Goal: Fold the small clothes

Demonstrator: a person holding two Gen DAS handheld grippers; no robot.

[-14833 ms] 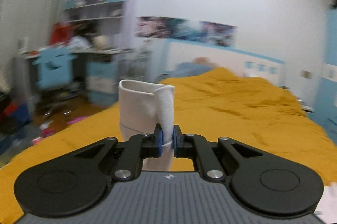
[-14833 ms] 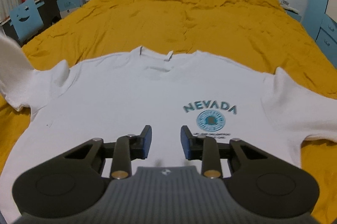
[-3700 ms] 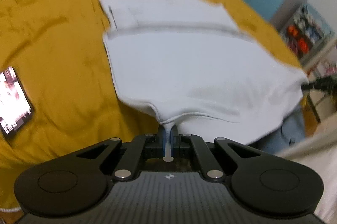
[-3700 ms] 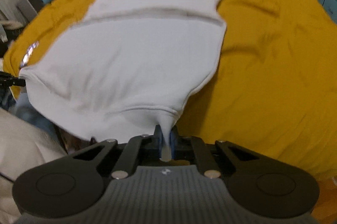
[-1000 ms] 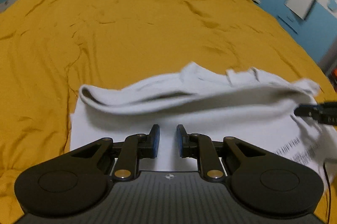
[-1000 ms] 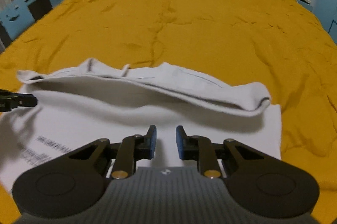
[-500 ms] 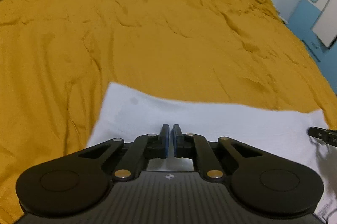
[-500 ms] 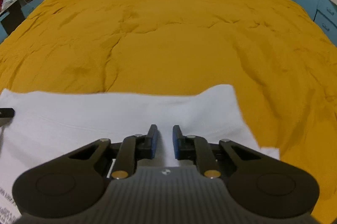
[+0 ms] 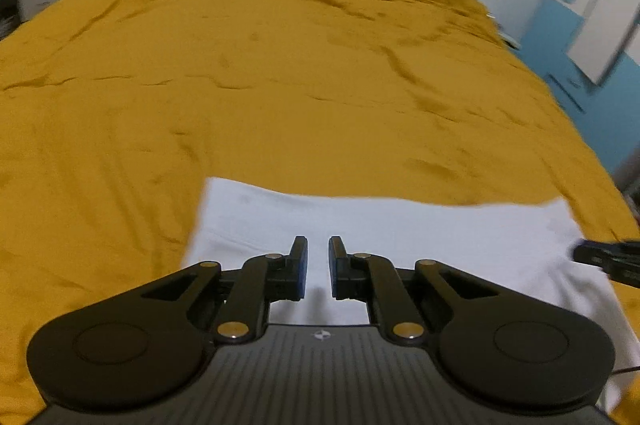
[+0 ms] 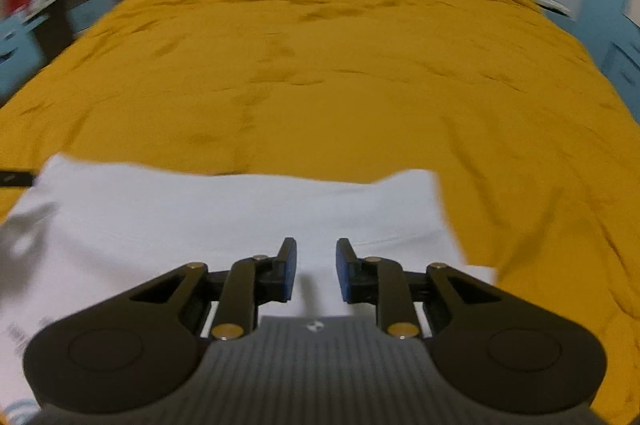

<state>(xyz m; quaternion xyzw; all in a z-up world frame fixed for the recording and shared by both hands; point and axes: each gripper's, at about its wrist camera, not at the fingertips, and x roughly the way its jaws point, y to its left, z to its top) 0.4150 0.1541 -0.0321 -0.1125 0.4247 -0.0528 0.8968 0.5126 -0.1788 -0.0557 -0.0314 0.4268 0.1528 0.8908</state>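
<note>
White cotton T-shirt (image 9: 400,225), folded into a flat rectangle with a straight far edge, lying on the near part of a rumpled mustard bedspread (image 9: 280,85). Above it, left gripper (image 9: 318,267) and right gripper (image 10: 316,271), both released, right jaws just parting, nothing between. Beyond, blurred blue furniture (image 9: 568,17).

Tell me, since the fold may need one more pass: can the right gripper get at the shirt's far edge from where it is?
Probably yes. The right gripper hangs open and empty over the white shirt, whose far edge lies just ahead on the yellow bedspread, with nothing between them.
</note>
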